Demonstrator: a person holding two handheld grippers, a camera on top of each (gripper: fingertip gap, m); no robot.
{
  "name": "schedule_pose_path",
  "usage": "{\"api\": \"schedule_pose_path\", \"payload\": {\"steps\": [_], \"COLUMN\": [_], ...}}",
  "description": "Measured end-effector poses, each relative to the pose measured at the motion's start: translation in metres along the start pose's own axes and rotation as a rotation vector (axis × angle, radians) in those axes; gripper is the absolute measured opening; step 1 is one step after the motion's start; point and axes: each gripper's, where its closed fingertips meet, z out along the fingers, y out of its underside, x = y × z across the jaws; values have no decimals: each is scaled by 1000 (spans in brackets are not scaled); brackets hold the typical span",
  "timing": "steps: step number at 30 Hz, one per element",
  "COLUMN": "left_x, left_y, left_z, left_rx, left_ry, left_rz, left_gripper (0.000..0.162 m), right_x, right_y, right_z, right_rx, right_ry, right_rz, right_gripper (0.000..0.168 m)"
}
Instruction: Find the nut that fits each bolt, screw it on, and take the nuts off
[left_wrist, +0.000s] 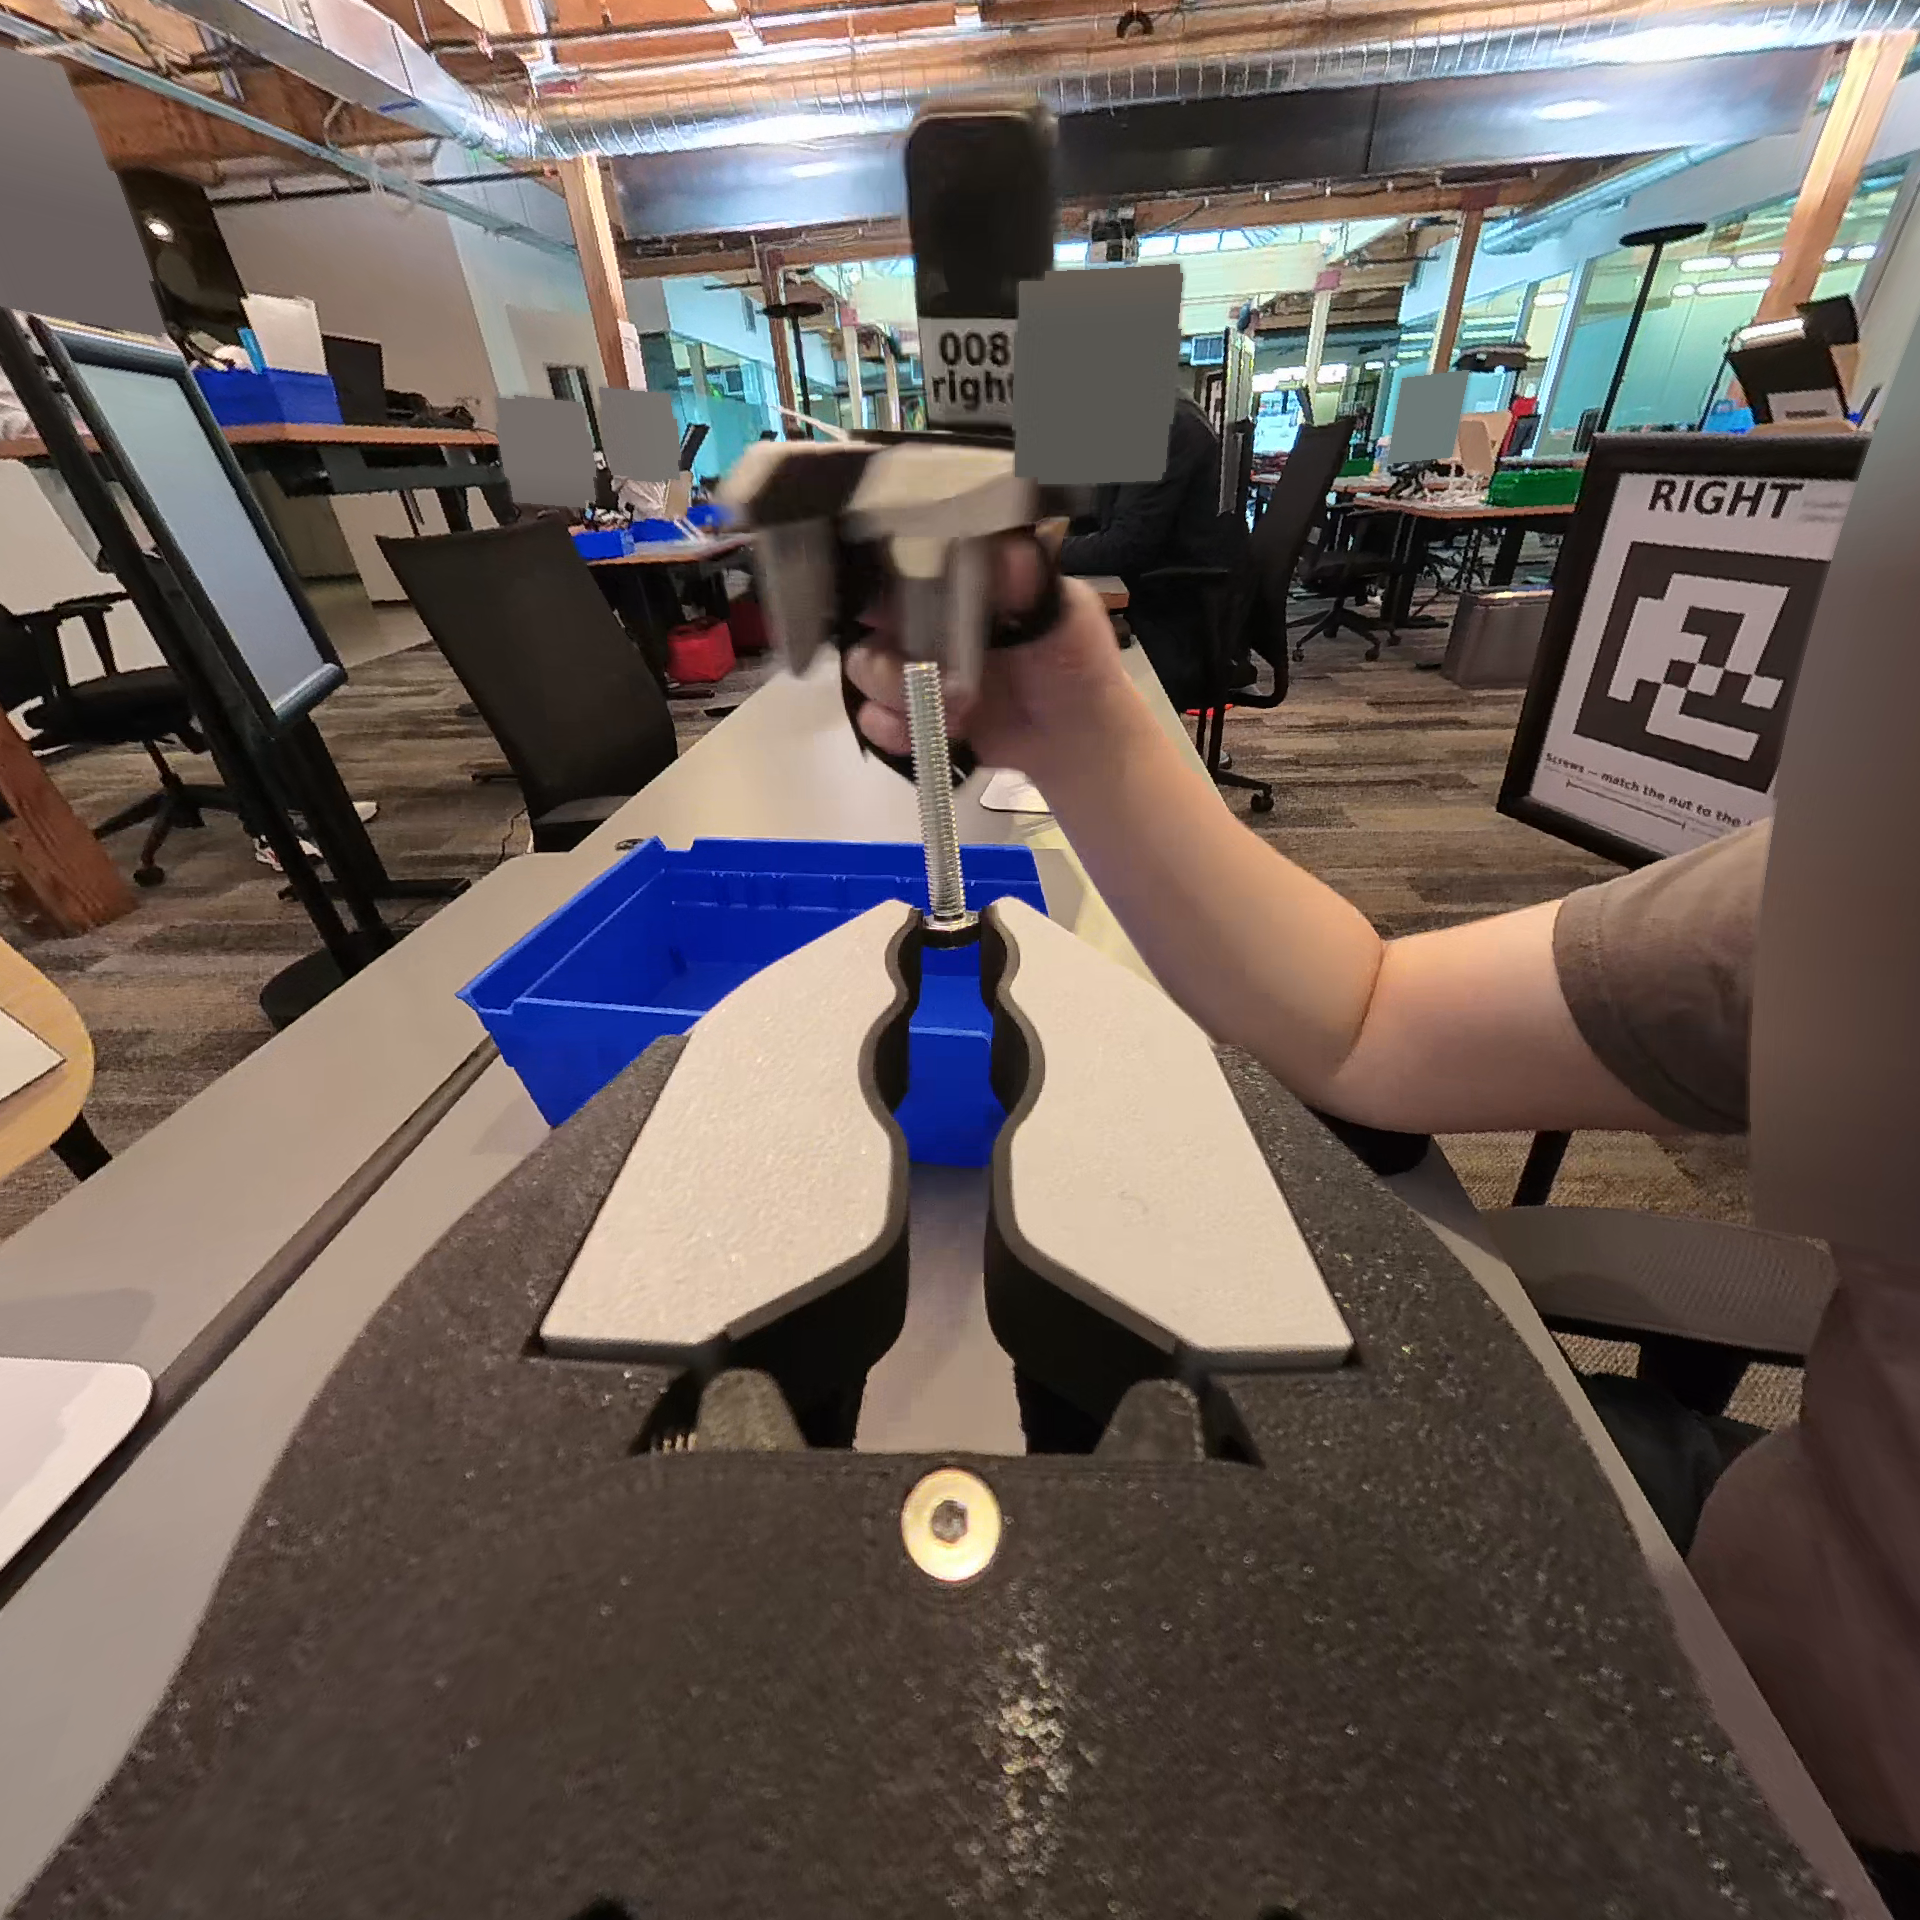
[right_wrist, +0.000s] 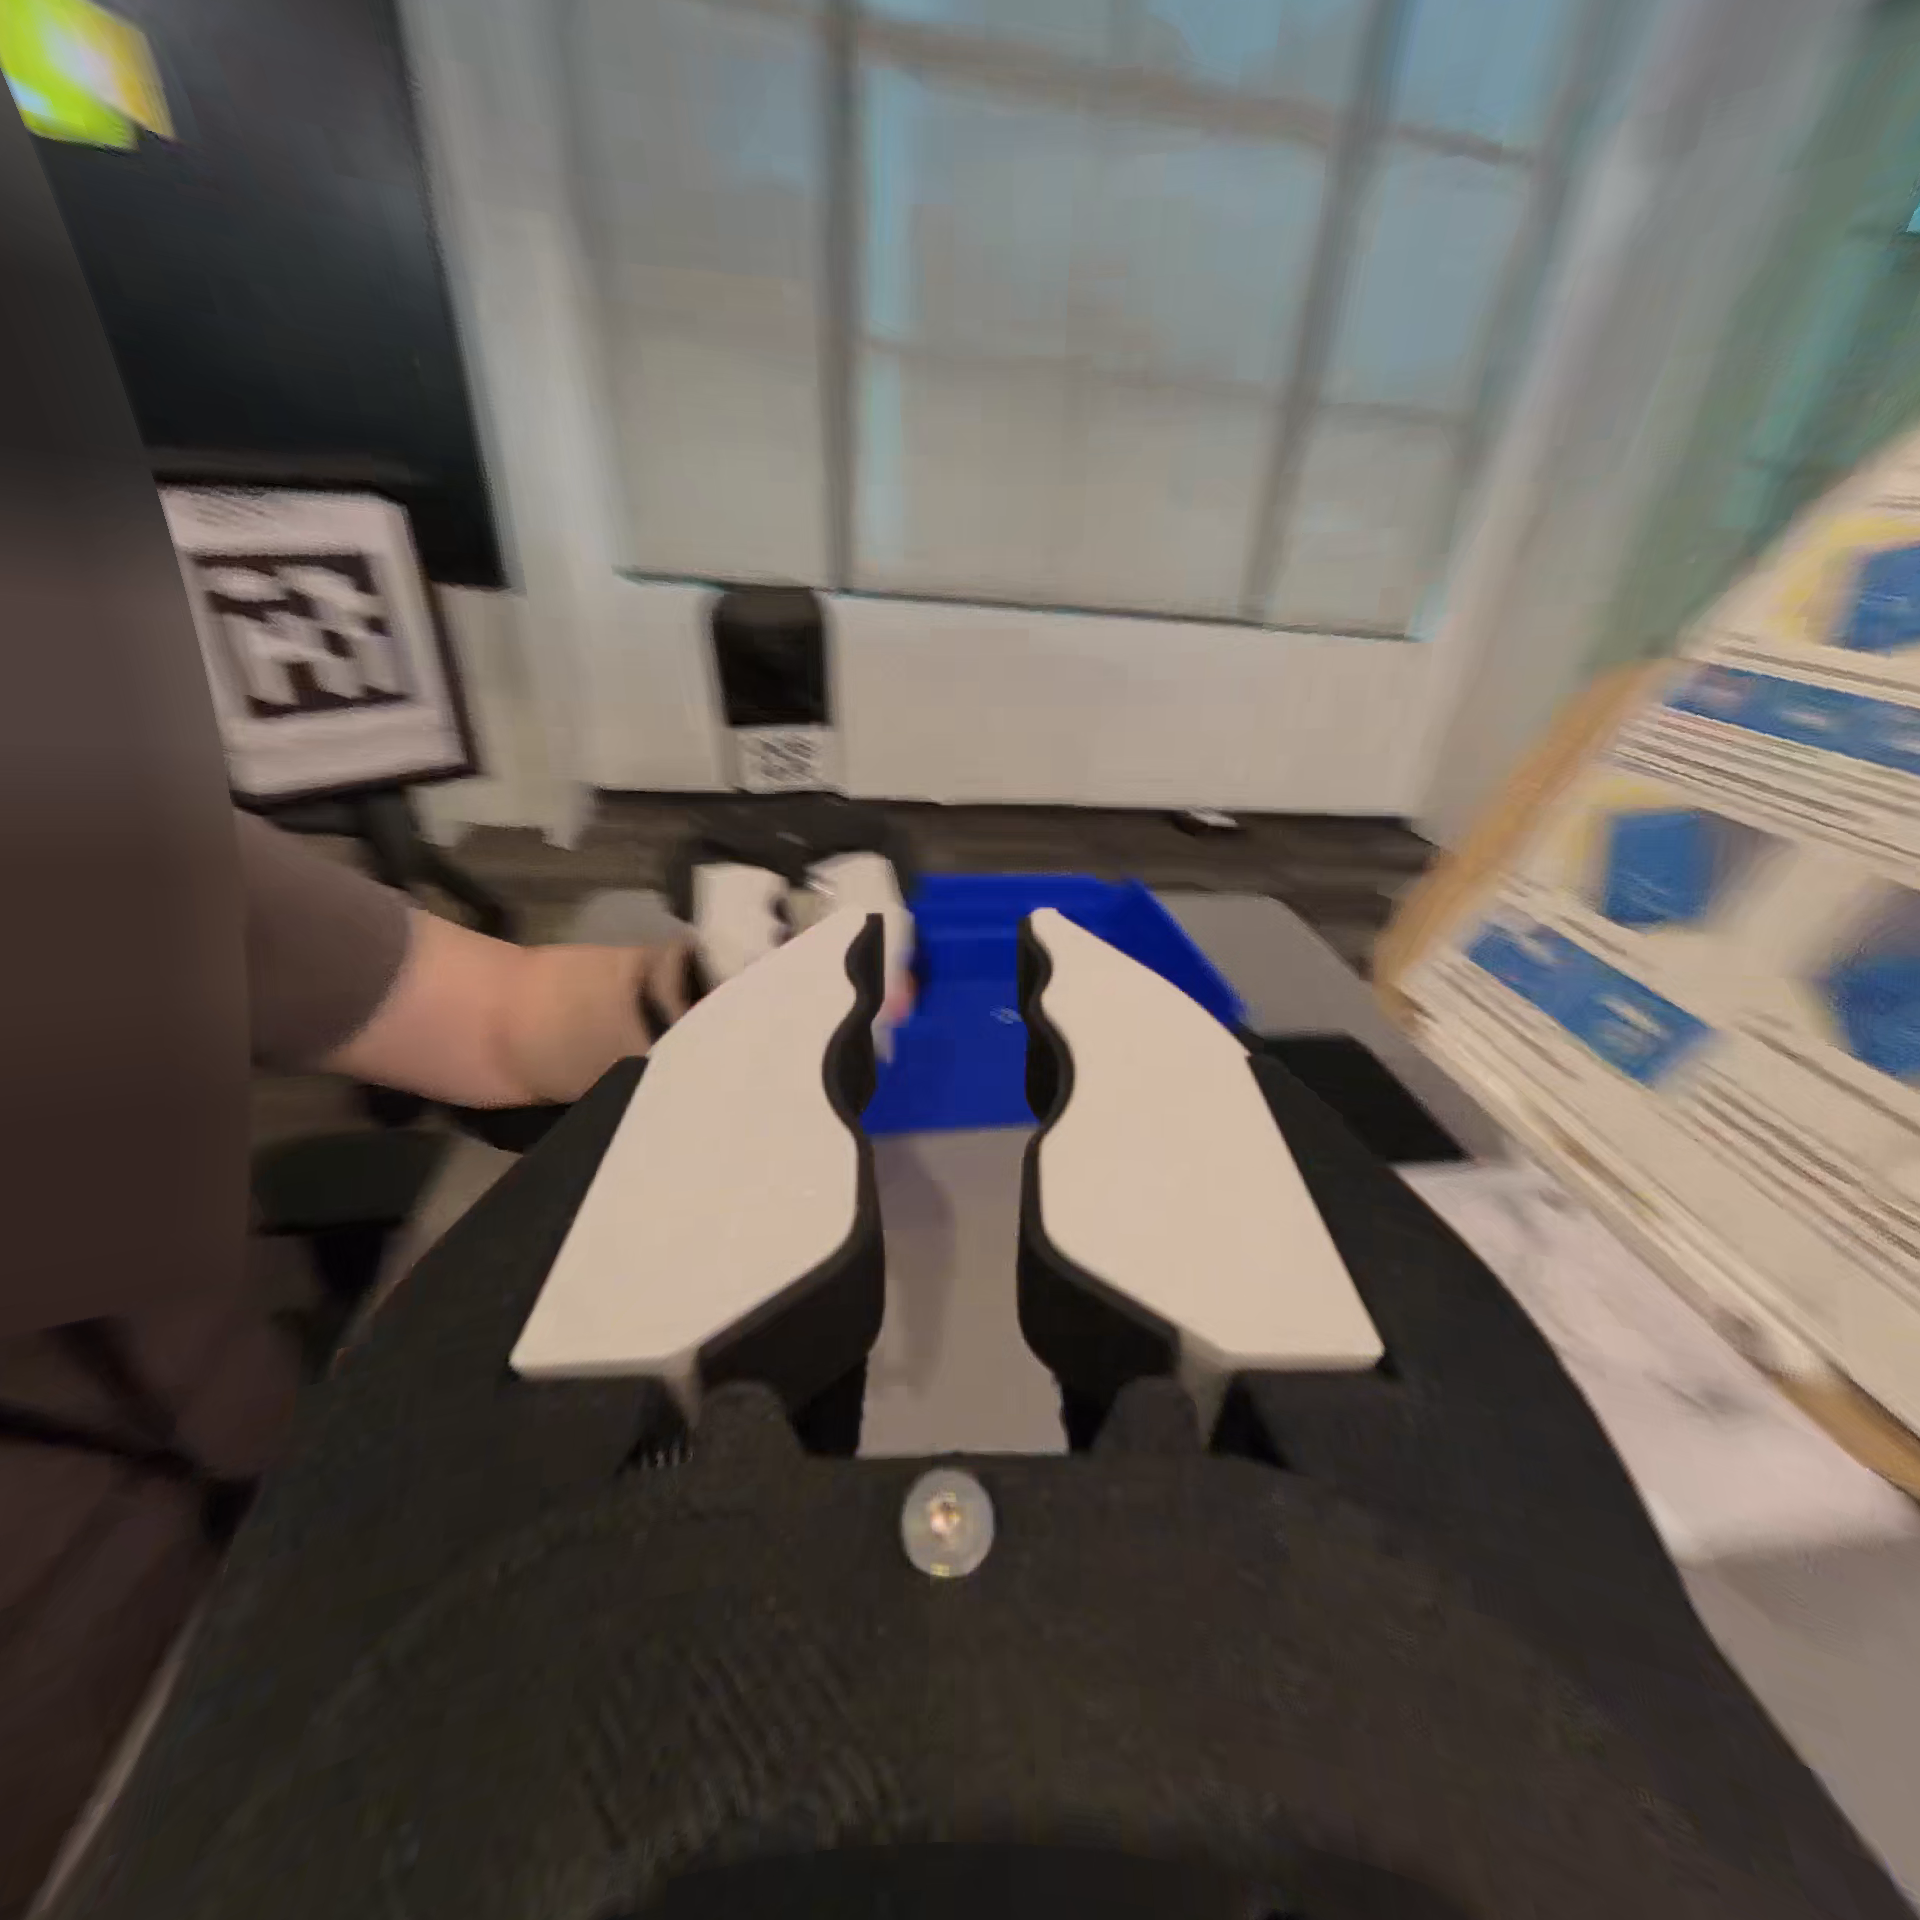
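My left gripper (left_wrist: 948, 916) is shut on the head end of a silver threaded bolt (left_wrist: 935, 790), which stands upright over a blue bin (left_wrist: 644, 977). My right gripper (left_wrist: 873, 623) hangs blurred above it, fingers pointing down, one finger (left_wrist: 940, 608) at the bolt's top end. In the right wrist view my right gripper (right_wrist: 956, 925) has its jaws apart with nothing visible between them. The left gripper (right_wrist: 790, 904) and the blue bin (right_wrist: 1091, 935) show blurred beyond it. I see no nut in either view.
The bin sits on a grey table (left_wrist: 312, 1143). A framed black-and-white marker sign (left_wrist: 1683, 665) stands to the right, and also shows in the right wrist view (right_wrist: 312, 644). A printed board (right_wrist: 1714, 883) leans close on the right. The person's forearm (left_wrist: 1247, 935) crosses from the right. There is about 9 centimetres between the tips of the two grippers.
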Motion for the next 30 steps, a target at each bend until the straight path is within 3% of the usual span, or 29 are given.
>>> {"api": "schedule_pose_path", "payload": {"steps": [7,16,22,26,28,30], "left_x": [2,2,3,-3,-8,-13], "left_y": [-6,-6,-8,-8,-5,0], "left_z": [-3,-3,-3,-5,-6,-6], "left_rx": [17,15,33,31,3,-42], "left_ry": [2,13,11,-14,-35,-58], "left_rz": [2,1,8,-10,-26,-45], "left_gripper": [10,10,13,21,21,20], "right_x": [-47,-55,-54,-33,3,46], "right_y": [12,38,34,31,51,94], "right_z": [54,73,70,52,23,-31], "right_rx": [22,-66,-48,-97,-278,-546], "right_ry": [-252,-304,-320,-226,-29,217], "right_rz": [134,134,150,171,178,214], "right_gripper": [23,6,6,6,6,6]}}
